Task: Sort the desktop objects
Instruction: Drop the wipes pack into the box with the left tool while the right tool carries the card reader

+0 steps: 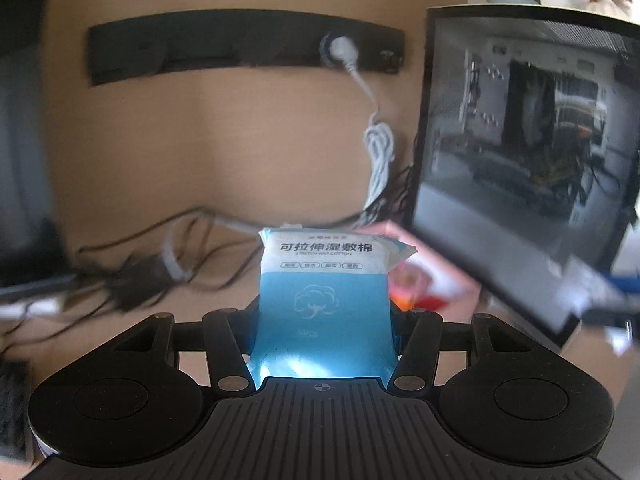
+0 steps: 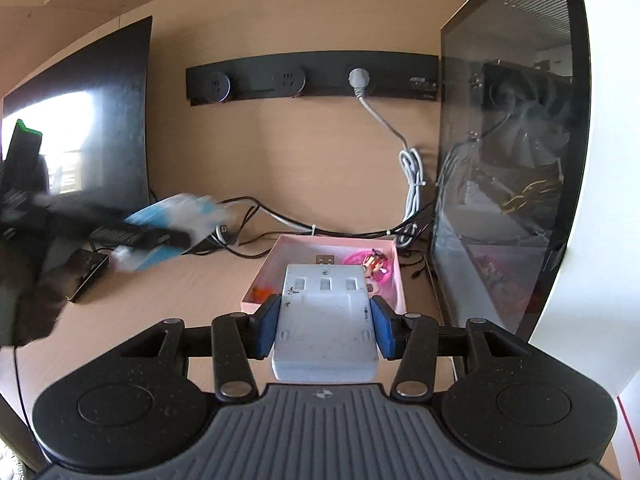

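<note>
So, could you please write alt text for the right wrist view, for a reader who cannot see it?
The right gripper grips a white USB hub between its blue fingers, above a wooden desk. Just beyond sits an open pink box of small trinkets, with a glass-sided computer case to the right.

Bare desk centre, computer case right, cables behind

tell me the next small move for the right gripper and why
Probably carry the white charger block forward over the pink tray and lower it. The right gripper is shut on it, and the tray sits just ahead, holding other small items.
</note>
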Motion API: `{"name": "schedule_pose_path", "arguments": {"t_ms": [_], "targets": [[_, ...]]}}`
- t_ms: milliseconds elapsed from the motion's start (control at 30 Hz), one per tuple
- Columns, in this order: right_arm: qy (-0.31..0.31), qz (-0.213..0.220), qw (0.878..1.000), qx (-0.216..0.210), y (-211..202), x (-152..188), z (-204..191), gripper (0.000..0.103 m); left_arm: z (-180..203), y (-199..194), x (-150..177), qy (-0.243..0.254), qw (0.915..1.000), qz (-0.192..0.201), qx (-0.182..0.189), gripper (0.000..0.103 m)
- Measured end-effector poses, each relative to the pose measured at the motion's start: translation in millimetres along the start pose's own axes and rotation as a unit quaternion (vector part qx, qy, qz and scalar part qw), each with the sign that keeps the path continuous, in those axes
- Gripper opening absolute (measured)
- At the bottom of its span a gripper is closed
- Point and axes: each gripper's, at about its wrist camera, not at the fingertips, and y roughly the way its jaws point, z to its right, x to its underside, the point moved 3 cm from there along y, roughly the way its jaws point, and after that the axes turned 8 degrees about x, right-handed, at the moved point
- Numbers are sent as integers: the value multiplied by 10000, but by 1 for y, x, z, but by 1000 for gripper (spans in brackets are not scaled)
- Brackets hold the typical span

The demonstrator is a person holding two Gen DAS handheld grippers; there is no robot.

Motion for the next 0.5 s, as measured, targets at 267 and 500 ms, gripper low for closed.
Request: {"name": "schedule_pose_path", "arguments": {"t_ms": [267,500], "targets": [[-35,-110,9998,173,22,-8,8,47,-6,100,-30,-608,9976,-327,66,81],[201,-162,9993,268,52,-29,17,47,-14,92,30,-228,9964,-820,-56,91]]}}
